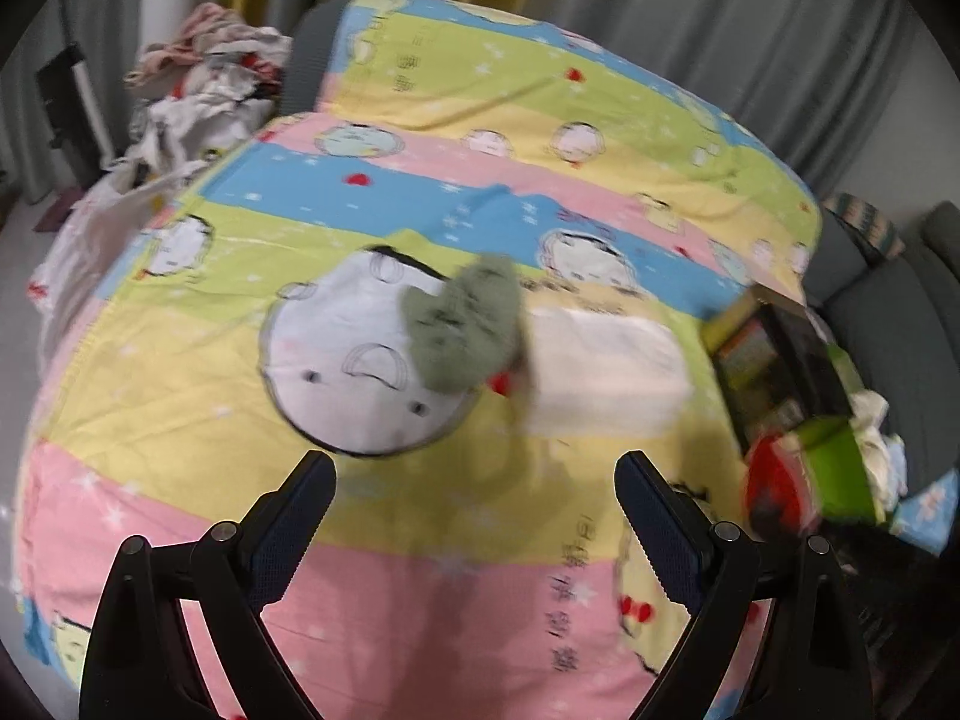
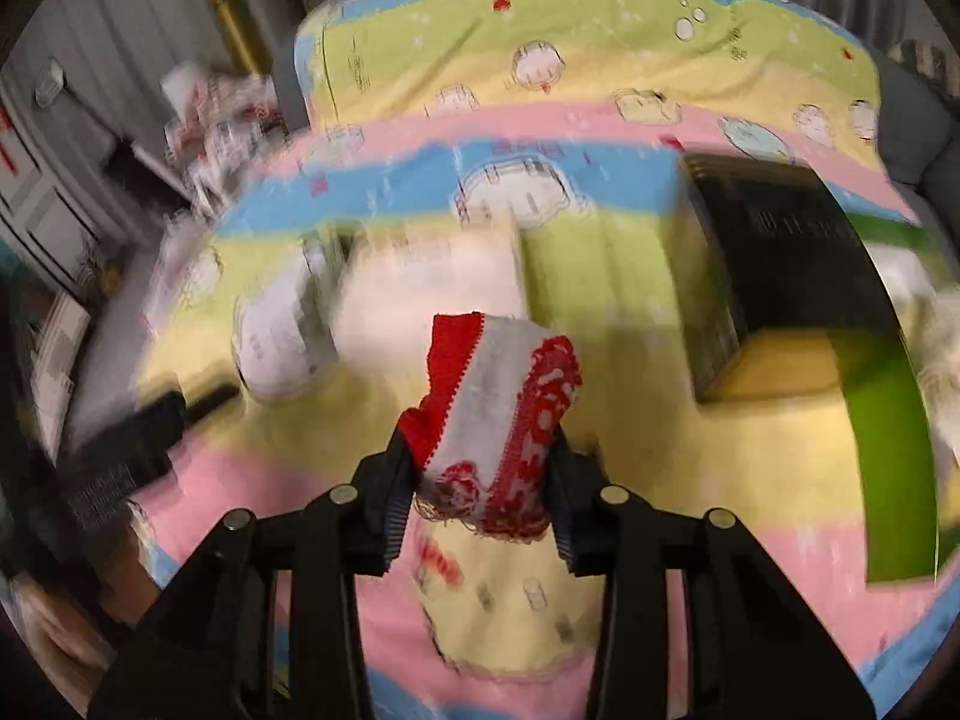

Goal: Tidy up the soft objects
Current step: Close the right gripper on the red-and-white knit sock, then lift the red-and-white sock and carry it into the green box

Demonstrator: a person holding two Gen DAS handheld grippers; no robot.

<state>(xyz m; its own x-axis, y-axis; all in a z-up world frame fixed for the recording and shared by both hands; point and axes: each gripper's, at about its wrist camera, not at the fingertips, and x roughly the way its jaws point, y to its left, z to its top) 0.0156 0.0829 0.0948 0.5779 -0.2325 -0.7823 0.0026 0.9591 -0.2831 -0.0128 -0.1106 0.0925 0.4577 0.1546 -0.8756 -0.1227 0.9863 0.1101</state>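
Right gripper (image 2: 480,480): my fingers are clamped on a red-and-grey knit cloth (image 2: 498,414), probably a sock, though motion blur makes that a guess. It is pinched near its lower end, and the rest stands up and forward past the fingertips, off the bed. Soft, light, limp stuff; it will flop and fold, not slip, so a pinch across a bunched part like this one should carry it. Frayed threads hang at the bottom edge.

Left gripper (image 1: 474,480): fingers spread wide, nothing between them, hovering over the cartoon bedsheet (image 1: 180,390).

Ahead of the left fingers, well apart from them, a green fuzzy cloth (image 1: 462,330) lies on the sheet, overlapping a pale folded towel (image 1: 606,372). It looks equally soft; I'd take it by a raised fold.

To the right, near the bed's edge, a dark open box (image 2: 780,252) with a green flap (image 2: 888,450).

Farthest back, a heap of clothes (image 1: 204,78) against grey curtains (image 1: 750,30).
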